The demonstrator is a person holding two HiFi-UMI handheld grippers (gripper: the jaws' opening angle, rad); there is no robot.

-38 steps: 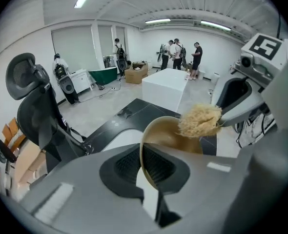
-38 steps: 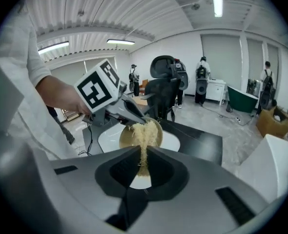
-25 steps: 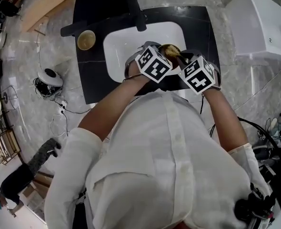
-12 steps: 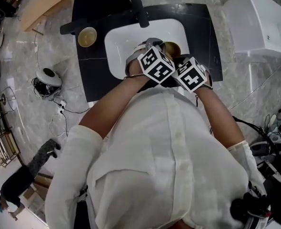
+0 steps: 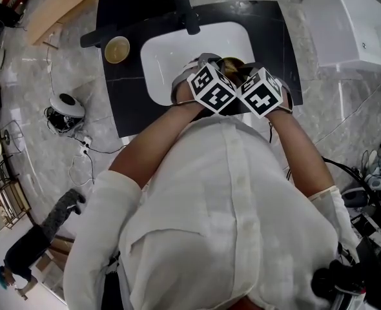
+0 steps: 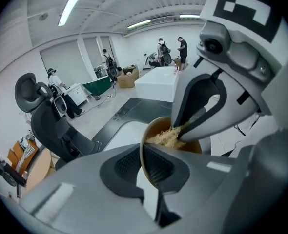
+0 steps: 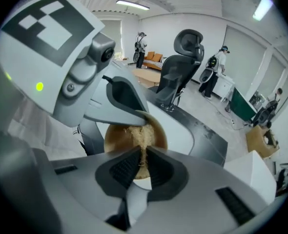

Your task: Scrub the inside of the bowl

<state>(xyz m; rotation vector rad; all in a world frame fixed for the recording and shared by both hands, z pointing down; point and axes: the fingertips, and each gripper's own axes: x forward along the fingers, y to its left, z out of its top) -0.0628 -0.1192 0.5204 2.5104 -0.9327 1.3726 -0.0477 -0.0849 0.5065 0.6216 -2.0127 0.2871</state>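
Note:
A brown bowl (image 5: 232, 64) is held tilted over the white sink (image 5: 168, 60). My left gripper (image 6: 145, 165) is shut on the bowl's thin rim (image 6: 142, 150), which runs between its pads. My right gripper (image 7: 141, 162) is shut on a tuft of straw-coloured scrubber (image 7: 142, 143) that reaches into the bowl (image 7: 115, 141). In the left gripper view the scrubber (image 6: 165, 137) lies against the bowl's inside under the right gripper's fingers (image 6: 195, 123). In the head view the two marker cubes hide most of the bowl.
The sink sits in a black counter (image 5: 129, 105) with a dark faucet (image 5: 185, 13) at its far edge. A second brown bowl (image 5: 117, 49) stands on the counter left of the sink. A white box (image 5: 355, 31) stands at the right.
My right gripper has shifted left, closer to the left one, with the scrubber in the bowl. The left gripper and the bowl have stayed almost still.

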